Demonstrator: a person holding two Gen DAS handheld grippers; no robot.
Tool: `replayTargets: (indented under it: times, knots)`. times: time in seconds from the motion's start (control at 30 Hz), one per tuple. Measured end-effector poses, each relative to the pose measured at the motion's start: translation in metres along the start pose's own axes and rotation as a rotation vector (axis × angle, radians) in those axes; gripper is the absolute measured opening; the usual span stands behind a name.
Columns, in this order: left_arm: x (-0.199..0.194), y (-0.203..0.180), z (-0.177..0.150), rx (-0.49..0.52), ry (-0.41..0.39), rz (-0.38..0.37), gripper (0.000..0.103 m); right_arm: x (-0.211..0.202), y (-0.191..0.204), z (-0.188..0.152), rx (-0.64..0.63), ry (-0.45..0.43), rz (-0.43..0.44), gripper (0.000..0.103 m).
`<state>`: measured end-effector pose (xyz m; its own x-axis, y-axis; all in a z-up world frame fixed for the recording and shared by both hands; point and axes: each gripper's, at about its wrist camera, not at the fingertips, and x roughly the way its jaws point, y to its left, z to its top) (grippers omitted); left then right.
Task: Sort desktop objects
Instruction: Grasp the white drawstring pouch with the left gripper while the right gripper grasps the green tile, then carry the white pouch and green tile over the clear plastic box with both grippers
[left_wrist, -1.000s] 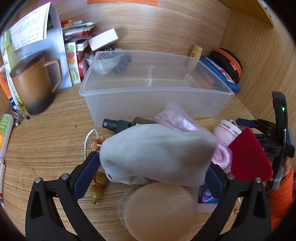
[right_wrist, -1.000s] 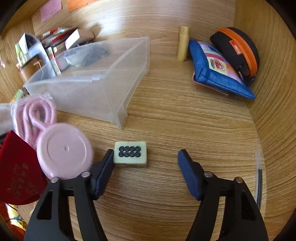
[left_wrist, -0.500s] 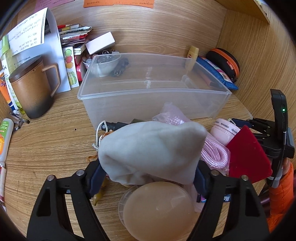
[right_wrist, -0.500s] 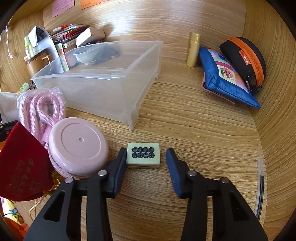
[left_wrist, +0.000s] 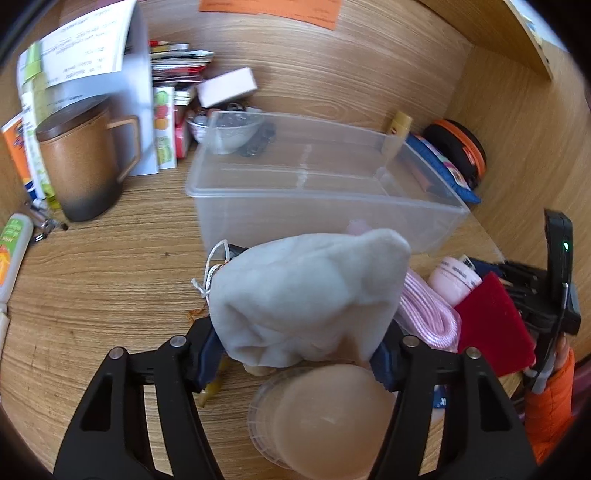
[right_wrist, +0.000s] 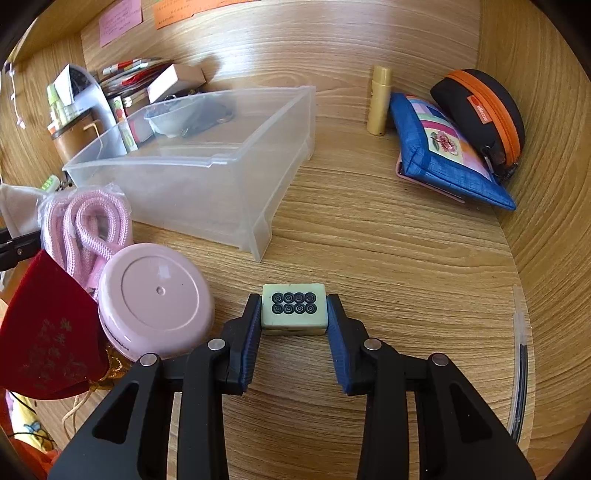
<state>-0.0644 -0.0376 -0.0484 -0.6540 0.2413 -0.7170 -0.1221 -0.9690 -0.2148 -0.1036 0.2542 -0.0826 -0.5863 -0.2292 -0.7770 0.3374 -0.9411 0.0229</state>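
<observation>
Closing right gripper (right_wrist: 294, 320) pinches mahjong tile (right_wrist: 294, 309) — pink jar (right_wrist: 155, 301) beside | left gripper (left_wrist: 299, 354) closing on white pouch (left_wrist: 306, 295)

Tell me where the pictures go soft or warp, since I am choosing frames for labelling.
Left wrist view: papers and mug smeared, white pouch soft. Right wrist view: tile crisp, straight bin edges bowed by the lens, dark corners.

Both wrist fisheyes look steeply down, close over the wooden desk (right_wrist: 388, 240). The 2 views share the clear plastic bin (left_wrist: 325, 192) (right_wrist: 207, 173) at the far side.
</observation>
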Motion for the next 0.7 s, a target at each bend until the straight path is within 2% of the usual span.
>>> replayTargets:
  times: [0.13, 0.47, 0.7]
  knots:
    - [-0.007, 0.01, 0.003, -0.04, -0.026, -0.008, 0.064, -0.005, -0.002, 0.0, 0.013, -0.01, 0.004, 0.031]
    - [-0.029, 0.014, 0.008, -0.046, -0.097, -0.007, 0.064, -0.031, -0.006, 0.011, 0.025, -0.072, -0.006, 0.031]
    - [-0.043, 0.019, 0.016, -0.051, -0.147, 0.001, 0.064, -0.048, 0.004, 0.023, 0.012, -0.118, -0.019, 0.031]
